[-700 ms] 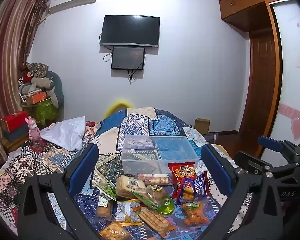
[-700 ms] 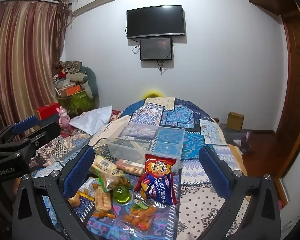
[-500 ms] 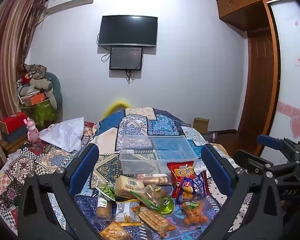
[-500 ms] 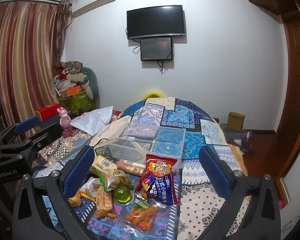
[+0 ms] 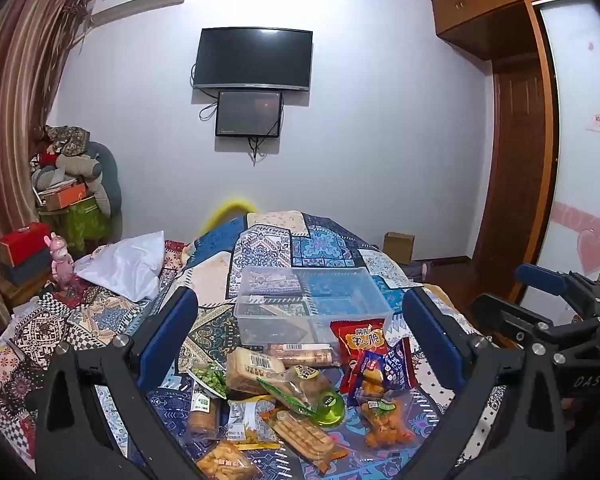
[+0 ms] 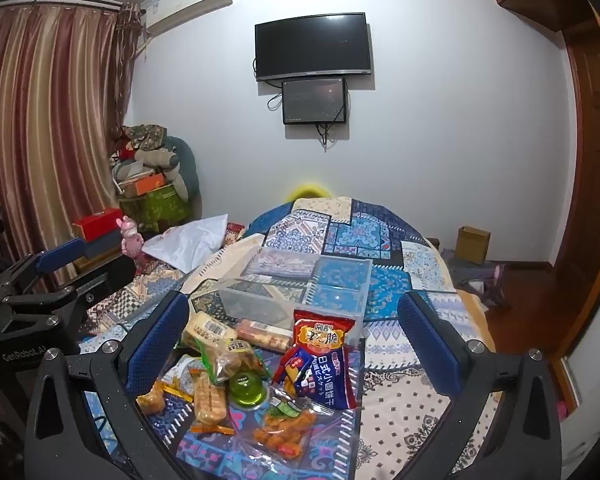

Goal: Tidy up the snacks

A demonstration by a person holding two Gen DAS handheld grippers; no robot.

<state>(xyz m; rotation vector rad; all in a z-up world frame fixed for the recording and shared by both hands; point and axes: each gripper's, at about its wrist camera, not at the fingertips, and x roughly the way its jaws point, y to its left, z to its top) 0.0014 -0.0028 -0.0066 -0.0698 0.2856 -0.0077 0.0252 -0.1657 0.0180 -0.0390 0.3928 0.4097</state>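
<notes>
Below both grippers' wide-open jaws, snack packets lie before the clear bin.

Two side-by-side wrist views, angled slightly down, sharing snack pile and clear bin.

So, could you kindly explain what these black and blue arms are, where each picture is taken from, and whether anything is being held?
They are two hand-held grasping tools with blue pads; a person carries one in each hand. Each picture comes from a camera on one tool, looking along its fingers. One shows the left tool, the other the right tool. Both are open and hold nothing. Beneath them, on a patterned quilt, lie snacks in packets, and behind those stands a clear, empty bin.
</notes>
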